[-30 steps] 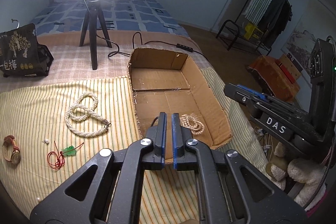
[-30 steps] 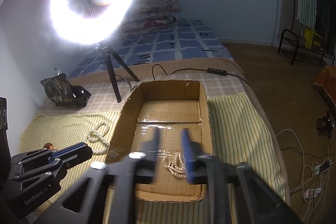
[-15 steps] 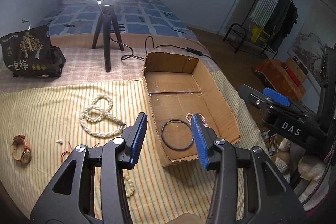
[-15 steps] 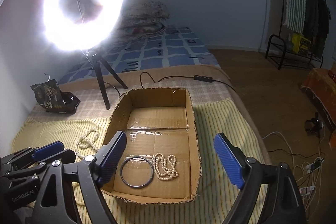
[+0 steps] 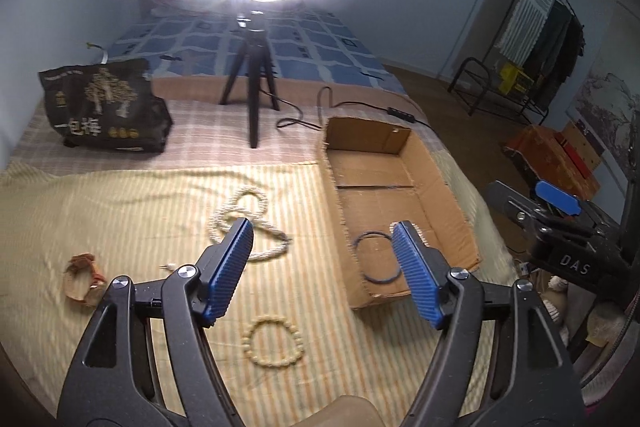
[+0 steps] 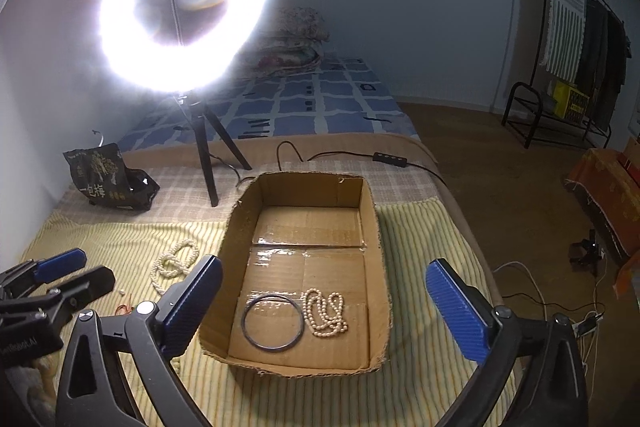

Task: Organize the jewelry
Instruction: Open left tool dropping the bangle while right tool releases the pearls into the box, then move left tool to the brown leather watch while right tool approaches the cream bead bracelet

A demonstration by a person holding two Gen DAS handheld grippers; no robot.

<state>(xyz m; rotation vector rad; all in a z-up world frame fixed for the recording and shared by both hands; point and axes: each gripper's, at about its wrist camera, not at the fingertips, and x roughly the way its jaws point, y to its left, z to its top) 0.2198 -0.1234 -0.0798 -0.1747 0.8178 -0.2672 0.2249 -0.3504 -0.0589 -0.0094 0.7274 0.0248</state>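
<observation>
Left gripper [image 5: 322, 275] spread, bead bracelet [image 5: 273, 342] below

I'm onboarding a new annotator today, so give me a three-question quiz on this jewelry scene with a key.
1. True or false: the cardboard box holds a dark ring bangle and a pearl strand.
2. Multiple choice: the beaded bracelet lies A) inside the box, B) on the striped cloth below the left gripper, C) on the black bag.
3. Fill in: both the left gripper and the right gripper are ____.

Key: 1 true; 2 B; 3 open, holding nothing.
</observation>
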